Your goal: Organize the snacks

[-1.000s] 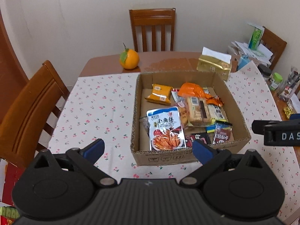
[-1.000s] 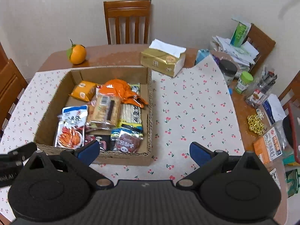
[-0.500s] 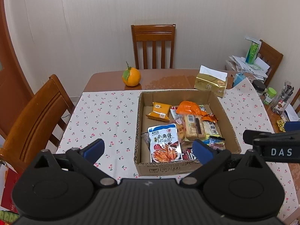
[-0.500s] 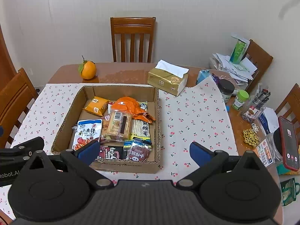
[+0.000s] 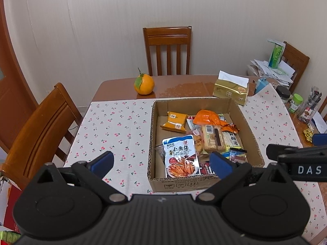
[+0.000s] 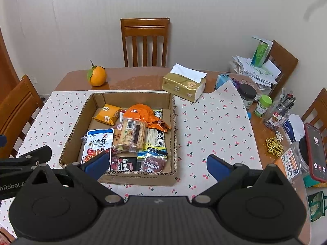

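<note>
Left wrist view, left gripper (image 5: 161, 164) fingers (image 5: 102, 161) wide apart, empty

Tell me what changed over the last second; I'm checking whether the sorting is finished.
Both grippers pulled back and up from the cardboard box: the box looks smaller and more wall shows. The left gripper and right gripper stayed open and empty; nothing was gripped or released. The snacks in the box, the orange and the tissue pack did not move.

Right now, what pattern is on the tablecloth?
White tablecloth with small red cherries; clearest in the right wrist view.
</note>
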Action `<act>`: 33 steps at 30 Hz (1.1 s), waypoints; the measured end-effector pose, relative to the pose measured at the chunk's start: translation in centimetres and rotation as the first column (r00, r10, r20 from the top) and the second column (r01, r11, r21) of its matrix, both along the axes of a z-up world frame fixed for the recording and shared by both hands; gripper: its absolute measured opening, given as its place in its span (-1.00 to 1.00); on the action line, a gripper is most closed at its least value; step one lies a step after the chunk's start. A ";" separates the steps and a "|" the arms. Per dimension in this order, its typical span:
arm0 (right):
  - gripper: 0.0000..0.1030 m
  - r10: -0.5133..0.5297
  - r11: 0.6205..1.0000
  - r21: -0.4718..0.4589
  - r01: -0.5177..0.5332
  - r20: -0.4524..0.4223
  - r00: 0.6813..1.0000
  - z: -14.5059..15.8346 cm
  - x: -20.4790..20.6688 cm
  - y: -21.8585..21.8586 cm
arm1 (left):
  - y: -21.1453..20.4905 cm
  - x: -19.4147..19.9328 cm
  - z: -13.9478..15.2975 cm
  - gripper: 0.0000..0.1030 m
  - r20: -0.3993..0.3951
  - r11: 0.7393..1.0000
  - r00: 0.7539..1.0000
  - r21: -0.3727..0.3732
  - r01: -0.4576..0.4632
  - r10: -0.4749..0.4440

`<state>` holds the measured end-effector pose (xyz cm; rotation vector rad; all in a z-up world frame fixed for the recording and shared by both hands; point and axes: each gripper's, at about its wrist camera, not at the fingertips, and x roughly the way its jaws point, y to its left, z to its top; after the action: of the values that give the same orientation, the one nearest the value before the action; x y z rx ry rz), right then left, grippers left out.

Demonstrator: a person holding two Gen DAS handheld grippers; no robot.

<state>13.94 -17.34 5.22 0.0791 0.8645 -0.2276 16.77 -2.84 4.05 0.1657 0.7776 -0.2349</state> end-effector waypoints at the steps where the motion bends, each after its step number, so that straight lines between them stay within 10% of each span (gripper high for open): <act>1: 1.00 0.001 1.000 0.000 -0.001 -0.001 1.000 0.0 0.0 0.0 | 0.0 0.0 0.0 0.94 0.000 1.000 1.000 0.001 0.000 0.000; 33: 1.00 0.005 1.000 0.003 -0.005 -0.007 1.000 -0.1 0.1 -0.1 | -0.1 0.3 -0.2 0.94 -0.012 1.000 1.000 0.016 -0.007 0.007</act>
<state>14.00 -17.41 5.16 0.0791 0.8715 -0.2219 17.03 -2.98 3.81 0.1767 0.7919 -0.2234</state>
